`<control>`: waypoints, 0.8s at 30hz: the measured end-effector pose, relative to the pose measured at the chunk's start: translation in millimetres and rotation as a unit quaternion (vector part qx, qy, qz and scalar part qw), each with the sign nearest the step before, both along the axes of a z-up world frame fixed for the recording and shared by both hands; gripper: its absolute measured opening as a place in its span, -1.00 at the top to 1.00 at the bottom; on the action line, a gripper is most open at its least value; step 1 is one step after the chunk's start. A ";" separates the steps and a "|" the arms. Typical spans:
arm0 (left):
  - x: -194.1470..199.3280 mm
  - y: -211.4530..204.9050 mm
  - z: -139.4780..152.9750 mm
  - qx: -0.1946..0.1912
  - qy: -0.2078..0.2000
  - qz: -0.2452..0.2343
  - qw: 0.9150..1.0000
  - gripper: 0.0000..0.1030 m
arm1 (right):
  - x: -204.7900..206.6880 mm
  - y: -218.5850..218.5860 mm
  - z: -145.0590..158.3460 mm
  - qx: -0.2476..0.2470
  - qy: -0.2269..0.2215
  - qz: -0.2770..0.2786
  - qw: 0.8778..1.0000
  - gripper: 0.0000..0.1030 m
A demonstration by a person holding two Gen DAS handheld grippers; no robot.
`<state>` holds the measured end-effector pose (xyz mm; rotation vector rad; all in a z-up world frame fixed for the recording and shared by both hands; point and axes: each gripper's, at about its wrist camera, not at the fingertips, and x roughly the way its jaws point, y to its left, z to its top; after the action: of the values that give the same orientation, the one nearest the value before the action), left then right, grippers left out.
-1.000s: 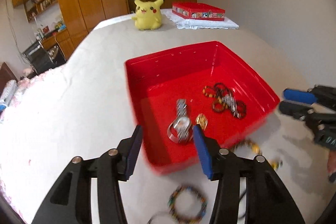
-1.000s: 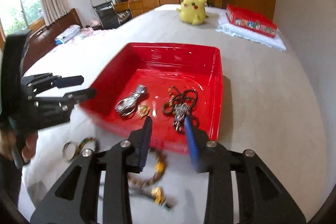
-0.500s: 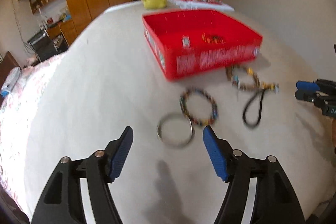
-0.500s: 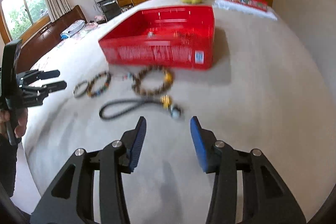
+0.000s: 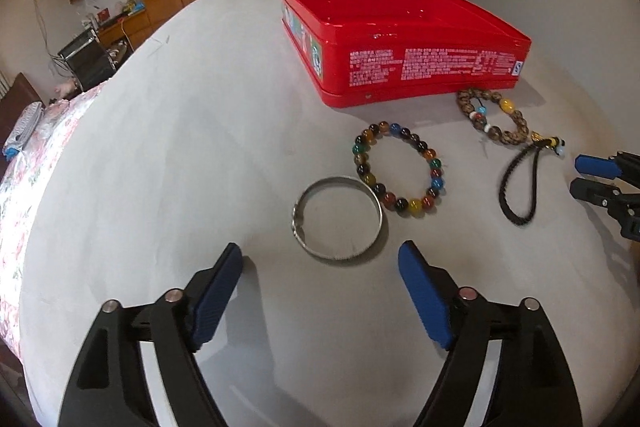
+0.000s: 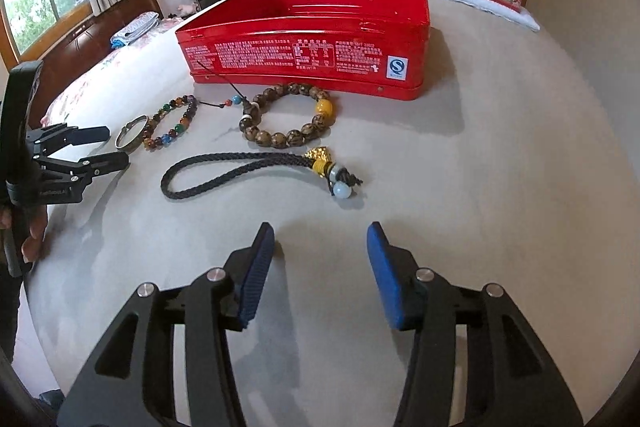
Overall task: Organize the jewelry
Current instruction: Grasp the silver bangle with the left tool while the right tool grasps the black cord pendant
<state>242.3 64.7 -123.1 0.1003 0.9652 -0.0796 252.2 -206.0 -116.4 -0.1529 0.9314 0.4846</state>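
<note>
Left gripper (image 5: 320, 267): released, jaws wide and just been opening, nothing between them; silver bangle just beyond the tips.
Right gripper (image 6: 321, 259): released, jaws just been opening a little, nothing between them; cord charm just ahead.
Silver bangle (image 5: 338, 219): flat on the grey bedcover (image 5: 180, 147), nearest piece on the left, touching the coloured bead bracelet; likely rigid metal, light, slippery; best pinched across one side of the rim.
Coloured bead bracelet (image 5: 400, 167): right of and beyond the bangle; probably elastic-strung, floppy, beads smooth and prone to roll; best taken across one run of beads.
Brown bead bracelet (image 6: 288, 117): close against the near wall of the red tin, one yellow bead (image 6: 323, 105); heavier-looking, limp.
Cord charm (image 6: 240, 167): braided black loop, soft; gold cap and pale bead (image 6: 343, 191) at the right end; best held at the cord near the knot.
Red tin (image 5: 420, 67): far side, open top, contents hidden from here.
Writing: small white print on the tin's near wall, too fine to read; blue-and-white "S" mark (image 6: 397, 66) at its right end.
</note>
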 end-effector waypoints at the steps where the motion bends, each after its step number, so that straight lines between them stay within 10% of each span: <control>1: 2.5 0.1 -1.3 0.000 -0.001 0.003 1.000 -0.65 | 2.5 1.0 -0.3 -0.001 0.000 0.001 1.000 0.05; 13: 16.2 2.7 -2.6 -0.010 -0.004 0.010 1.000 -0.62 | 20.9 13.1 -1.4 -0.016 -0.009 0.011 1.000 -0.01; 19: 12.4 -3.7 1.5 -0.007 -0.015 0.000 1.000 0.04 | 25.1 20.2 -1.5 -0.022 -0.014 0.017 1.000 -0.01; 24: 11.5 -4.9 2.1 -0.005 -0.016 0.000 1.000 0.04 | 28.3 25.4 -0.6 -0.029 -0.016 0.024 0.999 -0.01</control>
<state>253.8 59.8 -120.9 0.0920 0.9317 -0.0834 280.5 -180.6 -117.1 -0.2352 0.9113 0.4990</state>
